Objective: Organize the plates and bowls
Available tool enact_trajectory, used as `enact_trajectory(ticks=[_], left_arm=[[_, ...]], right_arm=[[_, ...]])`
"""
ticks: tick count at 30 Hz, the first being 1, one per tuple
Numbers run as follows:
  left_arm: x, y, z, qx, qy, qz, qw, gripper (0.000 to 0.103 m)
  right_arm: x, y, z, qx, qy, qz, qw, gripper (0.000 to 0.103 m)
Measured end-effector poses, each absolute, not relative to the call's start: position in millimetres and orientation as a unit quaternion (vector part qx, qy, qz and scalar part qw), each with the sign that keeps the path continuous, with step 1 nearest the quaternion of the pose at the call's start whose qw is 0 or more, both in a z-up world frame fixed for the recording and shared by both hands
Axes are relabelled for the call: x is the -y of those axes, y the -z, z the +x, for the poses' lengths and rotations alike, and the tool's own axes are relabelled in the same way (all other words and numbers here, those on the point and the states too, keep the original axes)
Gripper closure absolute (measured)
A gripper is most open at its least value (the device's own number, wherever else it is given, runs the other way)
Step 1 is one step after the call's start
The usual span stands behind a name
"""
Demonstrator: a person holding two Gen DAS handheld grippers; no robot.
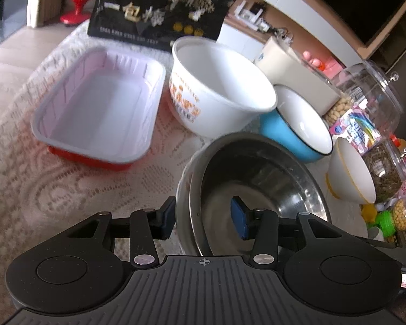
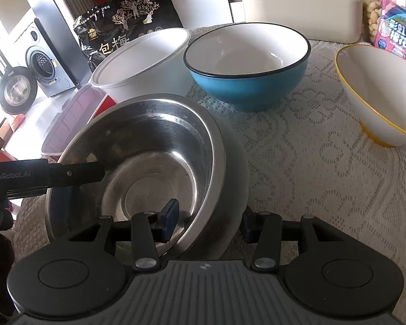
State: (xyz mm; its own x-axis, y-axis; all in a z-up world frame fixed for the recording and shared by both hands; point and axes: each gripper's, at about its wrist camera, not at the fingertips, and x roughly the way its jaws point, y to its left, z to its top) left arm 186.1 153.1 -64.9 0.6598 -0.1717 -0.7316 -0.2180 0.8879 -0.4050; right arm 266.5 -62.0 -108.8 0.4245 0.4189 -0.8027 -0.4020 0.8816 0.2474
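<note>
Both grippers straddle the steel bowl's (image 2: 154, 146) rim: left gripper (image 1: 203, 218) looks loose around it, right gripper (image 2: 208, 223) can't tell if pinching. Bowl's near, blue bowl (image 2: 247, 81) behind it.

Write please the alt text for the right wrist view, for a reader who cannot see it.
The right claw straddles the near rim of a steel bowl on a lace tablecloth, while the left claw reaches over its far rim. Behind stand a white tub, a blue bowl and a yellow-rimmed bowl.
</note>
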Motion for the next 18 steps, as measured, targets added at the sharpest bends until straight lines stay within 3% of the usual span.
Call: enact_trajectory(ticks=[9,18], left_arm=[[-148,23,172,-0.353,-0.042,-0.208,0.911,0.058],[-104,-3,196,-0.338,0.002,-0.266,0.903,0.058]], right_arm=[[69,87,264,-0.433,-0.227,-0.023,0.872,0.056],[135,29,284,-0.363,-0.204,-0.005,0.909,0.056]])
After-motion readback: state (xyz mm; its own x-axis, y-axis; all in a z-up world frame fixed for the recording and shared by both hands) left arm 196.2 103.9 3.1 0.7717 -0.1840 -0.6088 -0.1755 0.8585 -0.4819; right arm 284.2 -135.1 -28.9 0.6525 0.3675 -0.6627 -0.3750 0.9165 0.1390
